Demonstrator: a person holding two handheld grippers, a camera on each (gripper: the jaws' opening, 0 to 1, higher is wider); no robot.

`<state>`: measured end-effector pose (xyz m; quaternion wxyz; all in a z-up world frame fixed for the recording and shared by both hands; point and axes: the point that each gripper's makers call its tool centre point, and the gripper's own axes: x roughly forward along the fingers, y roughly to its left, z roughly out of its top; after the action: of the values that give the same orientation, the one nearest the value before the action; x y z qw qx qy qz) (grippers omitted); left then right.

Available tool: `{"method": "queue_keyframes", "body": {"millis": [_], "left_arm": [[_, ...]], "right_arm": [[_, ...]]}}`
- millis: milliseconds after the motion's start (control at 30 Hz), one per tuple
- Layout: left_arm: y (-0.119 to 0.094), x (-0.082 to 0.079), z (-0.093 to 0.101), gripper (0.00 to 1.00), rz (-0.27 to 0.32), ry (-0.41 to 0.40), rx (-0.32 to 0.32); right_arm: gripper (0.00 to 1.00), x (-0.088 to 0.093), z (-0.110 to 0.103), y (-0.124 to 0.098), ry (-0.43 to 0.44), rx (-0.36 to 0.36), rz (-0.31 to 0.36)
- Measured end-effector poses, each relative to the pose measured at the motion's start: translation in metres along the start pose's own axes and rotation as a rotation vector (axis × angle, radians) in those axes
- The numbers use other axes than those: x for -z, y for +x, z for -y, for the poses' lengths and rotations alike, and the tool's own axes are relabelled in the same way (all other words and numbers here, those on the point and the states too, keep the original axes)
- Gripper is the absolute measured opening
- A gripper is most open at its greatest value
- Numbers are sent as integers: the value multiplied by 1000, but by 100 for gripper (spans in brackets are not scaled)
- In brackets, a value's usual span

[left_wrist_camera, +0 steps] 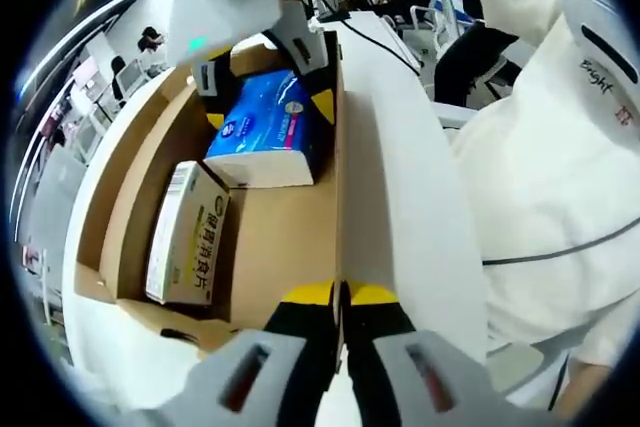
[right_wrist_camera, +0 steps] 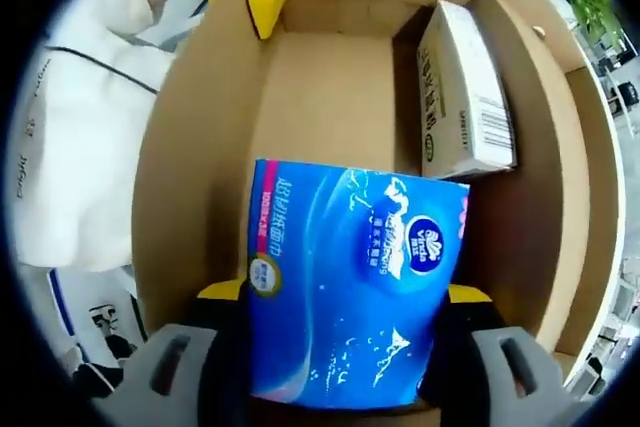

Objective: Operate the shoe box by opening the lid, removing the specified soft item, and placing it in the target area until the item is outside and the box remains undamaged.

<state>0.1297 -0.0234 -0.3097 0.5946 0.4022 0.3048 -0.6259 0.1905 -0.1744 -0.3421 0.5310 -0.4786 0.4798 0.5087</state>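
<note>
My right gripper pinches the blue soft tissue pack inside the open brown cardboard shoe box.
My left gripper, fingers pressed together, clamps the box's side wall; a small white carton lies nearby.

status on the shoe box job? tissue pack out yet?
Done: the lid is open, and the left gripper is shut on the box wall. In hand: the right gripper is shut on the blue tissue pack, which is inside the box beside a small carton. Left: lift the pack out and set it down outside.
</note>
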Motion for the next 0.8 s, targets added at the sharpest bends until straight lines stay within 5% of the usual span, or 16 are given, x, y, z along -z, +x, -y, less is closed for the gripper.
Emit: {"method": "queue_keyframes", "body": {"millis": [600, 800], "left_arm": [[1, 1, -2, 2, 1, 1, -3], [1, 1, -4, 2, 10, 6, -3]], "right_arm": [[82, 5, -10, 13, 24, -27, -186], [82, 7, -10, 12, 26, -27, -160]]}}
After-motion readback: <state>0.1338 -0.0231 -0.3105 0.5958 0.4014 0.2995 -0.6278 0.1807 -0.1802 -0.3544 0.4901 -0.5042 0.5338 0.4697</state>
